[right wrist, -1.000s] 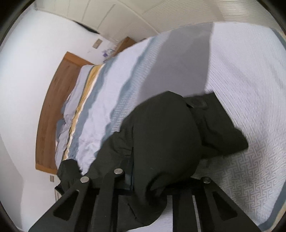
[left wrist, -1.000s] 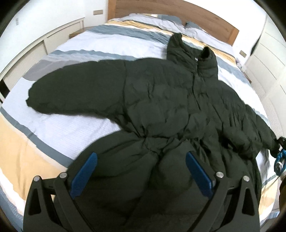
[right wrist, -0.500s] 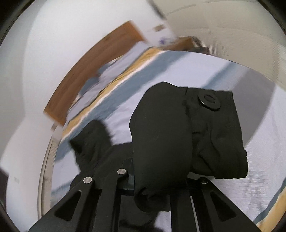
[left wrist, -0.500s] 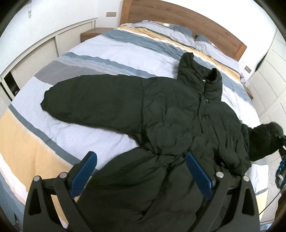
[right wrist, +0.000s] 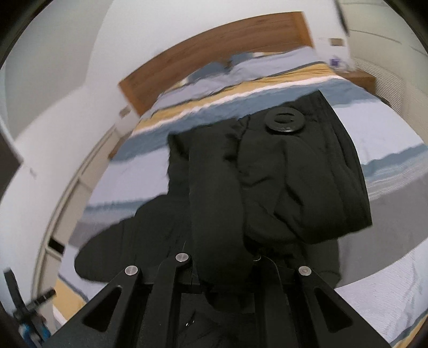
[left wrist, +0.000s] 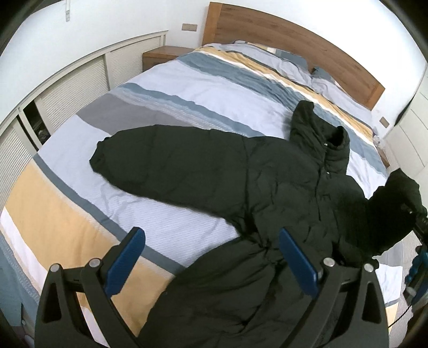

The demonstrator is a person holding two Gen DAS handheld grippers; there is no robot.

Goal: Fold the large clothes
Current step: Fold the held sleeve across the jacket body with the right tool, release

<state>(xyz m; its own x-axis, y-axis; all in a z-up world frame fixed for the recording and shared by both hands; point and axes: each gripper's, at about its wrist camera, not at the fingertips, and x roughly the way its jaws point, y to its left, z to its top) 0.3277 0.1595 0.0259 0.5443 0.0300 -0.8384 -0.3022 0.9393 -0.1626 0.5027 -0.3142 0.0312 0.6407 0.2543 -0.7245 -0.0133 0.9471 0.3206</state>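
Jacket [left wrist: 281, 192] lies collar toward headboard [left wrist: 294, 37]; right gripper [right wrist: 222, 270] fingers clamp its sleeve, left gripper [left wrist: 211, 265] fingers apart.

You have a wide bed [left wrist: 187, 88] before you, spread with a striped cover [left wrist: 67, 222] in bands of pale lavender, blue-grey, grey, white and yellow-orange. At its far end you see a wooden headboard [left wrist: 294, 37] against a white wall [left wrist: 115, 18], with pillows [left wrist: 289, 64] in pale and blue cases lying just under it. Beside the bed's head stands a wooden nightstand [left wrist: 163, 55]. Along the side wall you see low white cabinets with slatted doors [left wrist: 77, 85], one compartment dark and open. A small plate [left wrist: 189, 26] sits on the wall near the headboard.
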